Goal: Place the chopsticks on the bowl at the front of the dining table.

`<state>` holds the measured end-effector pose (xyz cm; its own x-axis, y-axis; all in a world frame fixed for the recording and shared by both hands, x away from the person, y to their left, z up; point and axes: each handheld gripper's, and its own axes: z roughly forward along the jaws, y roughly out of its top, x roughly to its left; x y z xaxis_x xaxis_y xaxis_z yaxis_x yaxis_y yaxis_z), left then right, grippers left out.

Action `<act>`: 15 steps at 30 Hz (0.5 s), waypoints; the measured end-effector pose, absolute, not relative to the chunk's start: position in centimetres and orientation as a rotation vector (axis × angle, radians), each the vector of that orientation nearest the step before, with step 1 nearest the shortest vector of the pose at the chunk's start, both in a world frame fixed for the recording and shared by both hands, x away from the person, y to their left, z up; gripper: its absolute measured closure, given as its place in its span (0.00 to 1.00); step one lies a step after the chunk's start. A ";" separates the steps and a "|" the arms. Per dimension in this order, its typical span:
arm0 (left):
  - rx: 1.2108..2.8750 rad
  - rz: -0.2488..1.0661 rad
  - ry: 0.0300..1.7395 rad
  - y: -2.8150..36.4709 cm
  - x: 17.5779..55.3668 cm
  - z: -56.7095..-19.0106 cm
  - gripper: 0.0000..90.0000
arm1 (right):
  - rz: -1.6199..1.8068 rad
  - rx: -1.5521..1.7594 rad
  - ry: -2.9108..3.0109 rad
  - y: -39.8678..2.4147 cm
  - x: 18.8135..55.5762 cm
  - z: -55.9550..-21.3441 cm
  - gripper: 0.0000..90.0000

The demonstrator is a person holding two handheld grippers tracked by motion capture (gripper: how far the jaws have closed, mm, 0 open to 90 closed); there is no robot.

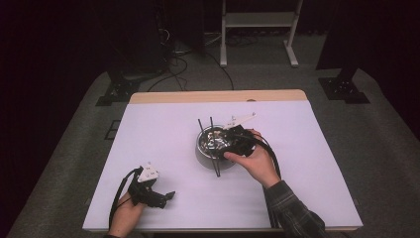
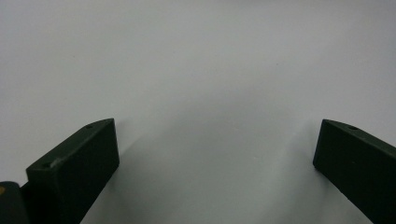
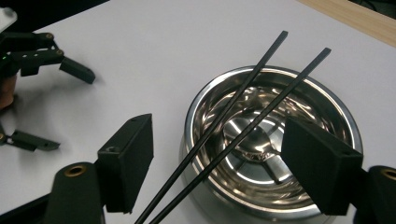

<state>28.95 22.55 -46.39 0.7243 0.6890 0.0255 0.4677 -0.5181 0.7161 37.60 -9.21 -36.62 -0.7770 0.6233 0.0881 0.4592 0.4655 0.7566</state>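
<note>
A dark room with grey carpet [image 1: 376, 144], floor cables and a white frame stand [image 1: 257, 29] surrounds the white rectangular tabletop [image 1: 163, 139], edged at its far side by a pale wooden strip [image 1: 218, 96]. The shiny round steel bowl [image 3: 327, 105] sits below the right gripper [image 3: 217, 161], with two thin black chopsticks [image 3: 243, 91] laid side by side across its rim, passing between that gripper's jaws and sticking out past the far rim. Those jaws stand wide apart, one outside the bowl and one over its inside, pinching nothing. The high view shows the person's plaid sleeve [image 1: 292, 210] and right hand [image 1: 257, 161] over the bowl; the right gripper view shows the bowl's ribbed, mirror-bright bottom. The left gripper [image 2: 215, 154] rests low near the table's close edge, jaws spread, bare white surface between them.
</note>
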 end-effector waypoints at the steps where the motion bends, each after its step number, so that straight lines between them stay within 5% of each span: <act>1: 2.214 0.401 0.870 22.6 29.0 -46.4 0.00 | 1.199 0.947 2.508 -9.0 37.9 -36.6 0.25; 15: 2.216 0.398 0.871 22.6 29.0 -46.4 0.00 | 1.149 1.081 2.460 -6.5 43.2 -36.7 0.16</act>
<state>28.96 22.57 -46.38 0.7252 0.6881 0.0249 0.4687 -0.5198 0.7143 43.18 -6.50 -36.71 -0.7056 0.7009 0.1042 0.5298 0.4240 0.7346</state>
